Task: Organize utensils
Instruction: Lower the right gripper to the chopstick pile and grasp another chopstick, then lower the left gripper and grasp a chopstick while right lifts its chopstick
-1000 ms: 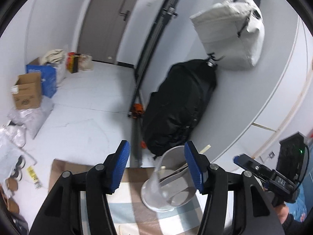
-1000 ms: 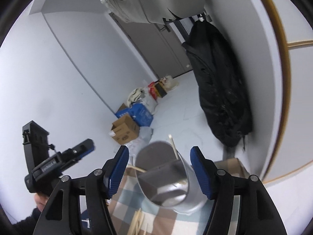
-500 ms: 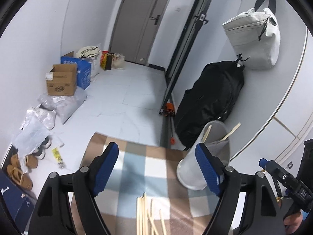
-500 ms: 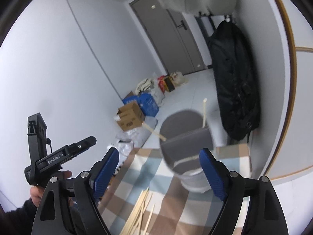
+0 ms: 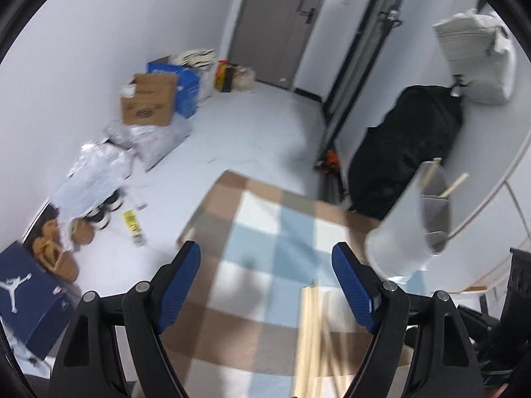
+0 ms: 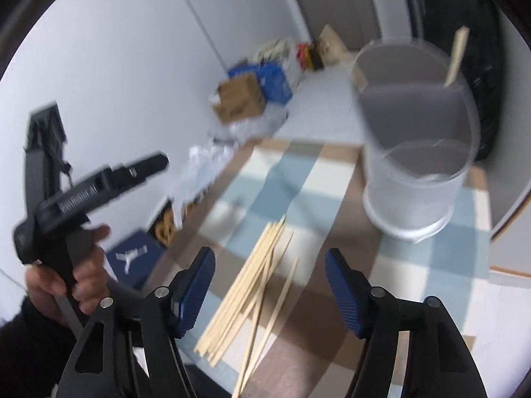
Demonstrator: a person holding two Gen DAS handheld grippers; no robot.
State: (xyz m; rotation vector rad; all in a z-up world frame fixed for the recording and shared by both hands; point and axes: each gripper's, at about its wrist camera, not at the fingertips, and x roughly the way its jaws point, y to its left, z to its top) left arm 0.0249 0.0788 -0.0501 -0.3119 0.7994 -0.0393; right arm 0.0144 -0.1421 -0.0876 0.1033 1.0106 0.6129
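Note:
A frosted plastic utensil cup (image 6: 415,152) with a grey divider stands at the far right of a checked cloth (image 6: 298,179); it holds two wooden chopsticks (image 6: 456,58). It also shows in the left wrist view (image 5: 411,222). A pile of loose wooden chopsticks (image 6: 252,285) lies on the cloth in front of my right gripper (image 6: 268,285), which is open and empty above them. My left gripper (image 5: 265,282) is open and empty; the pile (image 5: 312,335) lies by its right finger. The left gripper's body (image 6: 83,195) shows in the right wrist view.
The cloth covers a small table with its far edge (image 5: 252,179) over a white floor. Cardboard boxes (image 5: 149,102), bags, slippers (image 5: 53,255) and a blue shoe box (image 5: 26,298) lie on the floor at left. A black bag (image 5: 405,165) leans on the right wall.
Both grippers have pulled back and tilted down from the cup. The cup now stands farther away at the right, and the chopstick pile has come into view under both grippers.

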